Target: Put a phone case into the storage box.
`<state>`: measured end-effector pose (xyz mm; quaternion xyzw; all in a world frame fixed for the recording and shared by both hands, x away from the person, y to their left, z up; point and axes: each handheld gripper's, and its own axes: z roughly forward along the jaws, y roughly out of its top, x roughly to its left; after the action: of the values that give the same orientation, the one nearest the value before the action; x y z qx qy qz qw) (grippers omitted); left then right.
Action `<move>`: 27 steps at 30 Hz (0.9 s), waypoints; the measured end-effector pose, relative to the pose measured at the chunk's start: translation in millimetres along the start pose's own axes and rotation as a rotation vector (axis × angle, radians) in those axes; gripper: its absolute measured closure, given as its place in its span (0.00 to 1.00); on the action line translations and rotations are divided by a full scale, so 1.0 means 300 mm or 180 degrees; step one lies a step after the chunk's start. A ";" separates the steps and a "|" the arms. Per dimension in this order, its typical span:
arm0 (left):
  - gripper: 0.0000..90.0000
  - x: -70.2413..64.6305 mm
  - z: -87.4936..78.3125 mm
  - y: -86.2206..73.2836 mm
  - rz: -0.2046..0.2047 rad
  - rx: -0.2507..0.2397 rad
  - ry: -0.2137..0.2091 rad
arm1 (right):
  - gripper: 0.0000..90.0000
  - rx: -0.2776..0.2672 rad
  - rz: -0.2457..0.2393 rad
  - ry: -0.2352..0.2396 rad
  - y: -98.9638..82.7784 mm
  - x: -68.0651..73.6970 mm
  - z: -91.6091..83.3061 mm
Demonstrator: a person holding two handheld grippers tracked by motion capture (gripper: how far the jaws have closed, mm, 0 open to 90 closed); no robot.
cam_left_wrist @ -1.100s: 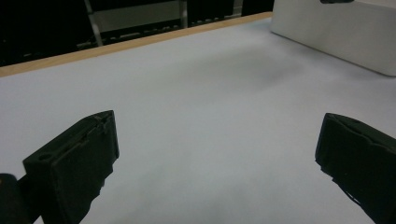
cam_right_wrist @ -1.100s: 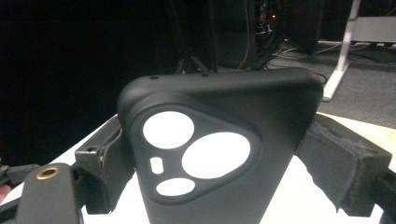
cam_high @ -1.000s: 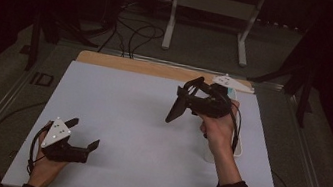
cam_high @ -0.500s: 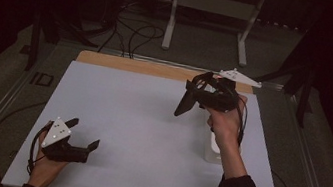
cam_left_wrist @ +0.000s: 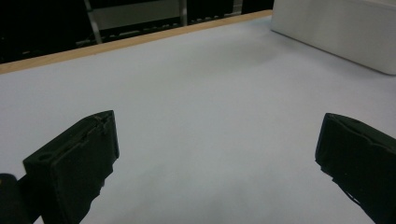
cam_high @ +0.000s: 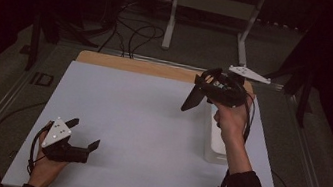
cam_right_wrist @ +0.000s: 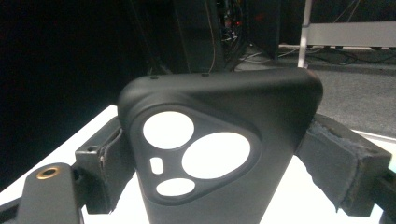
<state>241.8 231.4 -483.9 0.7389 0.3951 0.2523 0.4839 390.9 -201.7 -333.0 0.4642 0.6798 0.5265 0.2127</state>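
Raised higher, right tool clamps black phone case above table

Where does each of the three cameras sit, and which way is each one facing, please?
High view: above the near table edge, facing forward and down; both forearms, left gripper, right gripper.
Left gripper view: low over the white table, between open jaws, facing the white bin.
Right gripper view: faces the clamped black phone case.
Shared: the bin, the case.
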 end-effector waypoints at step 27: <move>0.00 0.000 -0.001 0.000 0.0002 0.0001 0.0004 | 0.17 -0.0070 0.0054 -0.0443 0.069 -0.113 -0.016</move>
<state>241.6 231.5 -483.7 0.7389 0.3953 0.2529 0.4835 411.9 -233.0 -319.0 0.5030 0.6535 0.5022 0.2600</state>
